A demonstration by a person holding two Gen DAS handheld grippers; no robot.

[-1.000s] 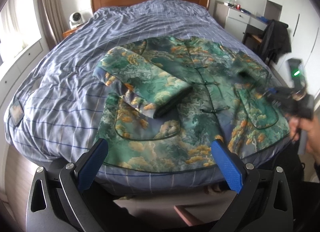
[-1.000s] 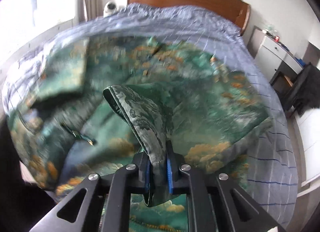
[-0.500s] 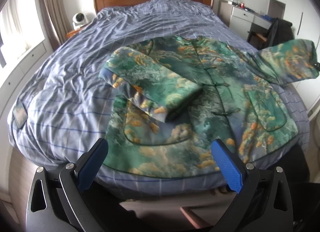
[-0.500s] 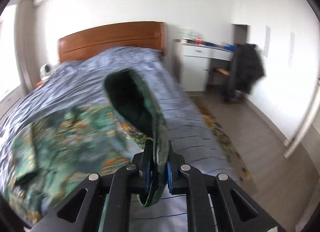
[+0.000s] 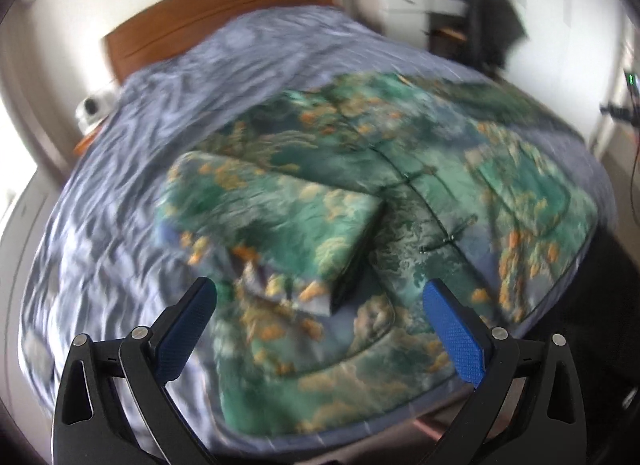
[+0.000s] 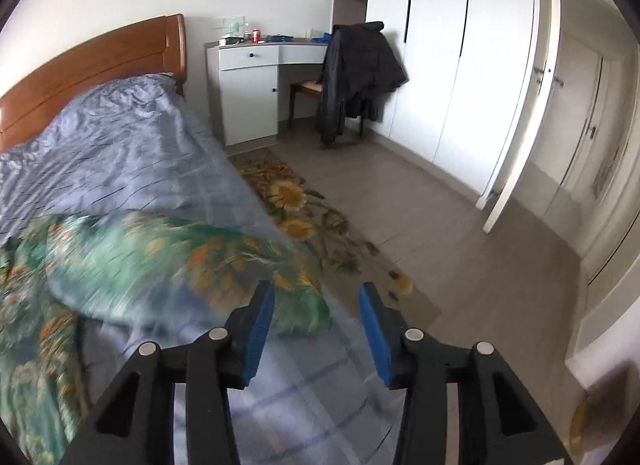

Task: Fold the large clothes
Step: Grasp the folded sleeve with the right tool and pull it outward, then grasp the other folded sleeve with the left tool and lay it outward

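Observation:
A green jacket with orange cloud print (image 5: pixel 400 201) lies spread on the blue checked bed (image 5: pixel 160 113). Its left sleeve (image 5: pixel 280 217) is folded across the chest. My left gripper (image 5: pixel 318 305) is open and empty, above the jacket's lower hem. The view is blurred. In the right wrist view the jacket's right sleeve (image 6: pixel 180 265) lies stretched out toward the bed's right edge, its cuff (image 6: pixel 304 317) just in front of my right gripper (image 6: pixel 316 305). That gripper is open and empty.
A wooden headboard (image 5: pixel 216 17) is at the far end. To the bed's right are a floral rug (image 6: pixel 296 201), a white desk (image 6: pixel 256 77), a chair with a dark coat (image 6: pixel 356 73), white wardrobes (image 6: pixel 448 65) and an open door (image 6: pixel 520 105).
My right gripper swung the right sleeve out to the bed's right side, then opened and let it go. My left gripper moved in closer over the jacket's hem.

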